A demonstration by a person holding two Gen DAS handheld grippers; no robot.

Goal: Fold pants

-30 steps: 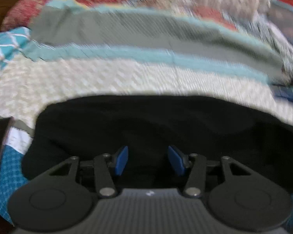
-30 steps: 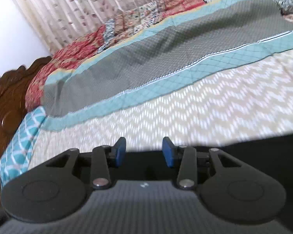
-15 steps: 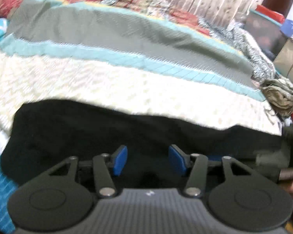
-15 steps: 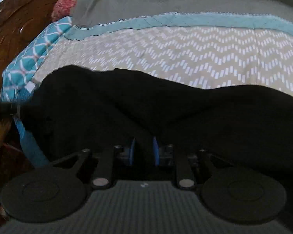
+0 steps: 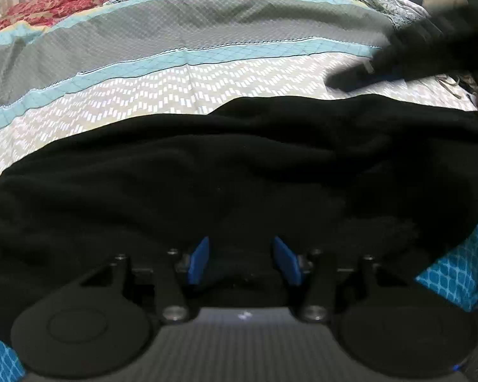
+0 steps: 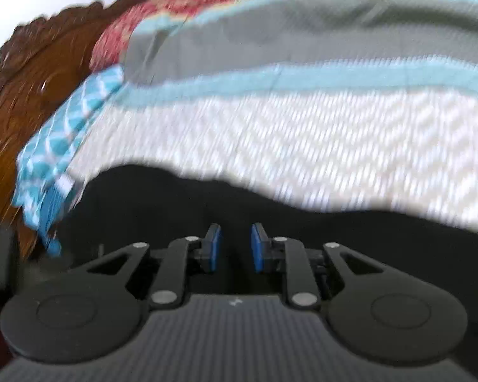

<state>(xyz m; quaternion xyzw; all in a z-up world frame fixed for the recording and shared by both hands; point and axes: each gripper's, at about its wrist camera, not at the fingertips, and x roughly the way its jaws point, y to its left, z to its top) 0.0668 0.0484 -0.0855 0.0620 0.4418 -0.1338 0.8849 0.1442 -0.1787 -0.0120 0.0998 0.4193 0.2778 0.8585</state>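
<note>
Now, left wrist view: my left gripper [image 5: 240,259] sits low over the pants [image 5: 207,172], its blue pads spread wide with nothing between them. The pants lie as a dark, rumpled band along the near edge of the bed [image 5: 181,95], over the pale zigzag stretch of the quilt. Half a second ago this camera was angled toward the bed's right side; it has since swung back to face straight across, and the cloth fills more of the frame. A dark blurred shape [image 5: 408,54] crosses the upper right above the pants; probably my other tool, but I cannot tell for sure.

Right wrist view: heavy motion blur. My right gripper [image 6: 232,248] has its pads a narrow gap apart and empty. Half a second ago they were pinched nearly together with black cloth bunched close around them; now the cloth lies flat ahead and the pads stand clear of it. The pants run along the bed's near edge toward its left corner, by the carved wooden headboard [image 6: 38,73] and a teal patterned sheet [image 6: 67,121].

Reading: I have just let go with the right, so a pull or a fold looks finished. Neither tool holds anything. The pants seem still wrinkled, so smoothing or another fold likely remains.
</note>
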